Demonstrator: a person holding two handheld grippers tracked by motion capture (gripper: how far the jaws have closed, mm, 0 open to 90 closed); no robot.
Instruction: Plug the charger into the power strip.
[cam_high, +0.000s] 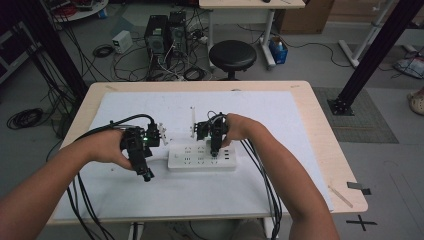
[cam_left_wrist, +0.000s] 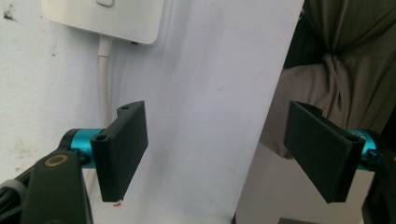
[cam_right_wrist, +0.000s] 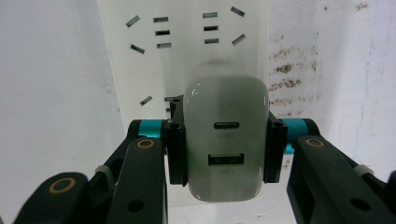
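A white power strip (cam_high: 200, 159) lies on the white mat in the middle of the table. In the right gripper view, my right gripper (cam_right_wrist: 226, 144) is shut on a white USB charger (cam_right_wrist: 226, 107), with one jaw on each side. The charger stands over the strip's sockets (cam_right_wrist: 187, 32), and I cannot tell whether its prongs are in. From above, the right gripper (cam_high: 216, 144) is over the strip's middle. My left gripper (cam_high: 142, 150) hovers just left of the strip; its jaws stand wide apart, so the left gripper (cam_left_wrist: 219, 149) is open and holds nothing. The strip's corner (cam_left_wrist: 107, 18) and cord (cam_left_wrist: 103, 70) lie ahead of it.
The white mat (cam_high: 280, 115) covers most of the wooden table (cam_high: 325, 150). A thin white piece (cam_high: 192, 120) lies behind the strip. Black cables (cam_high: 260, 175) trail from both grippers toward the near edge. A stool (cam_high: 232, 55) and computers (cam_high: 165, 32) stand beyond the table.
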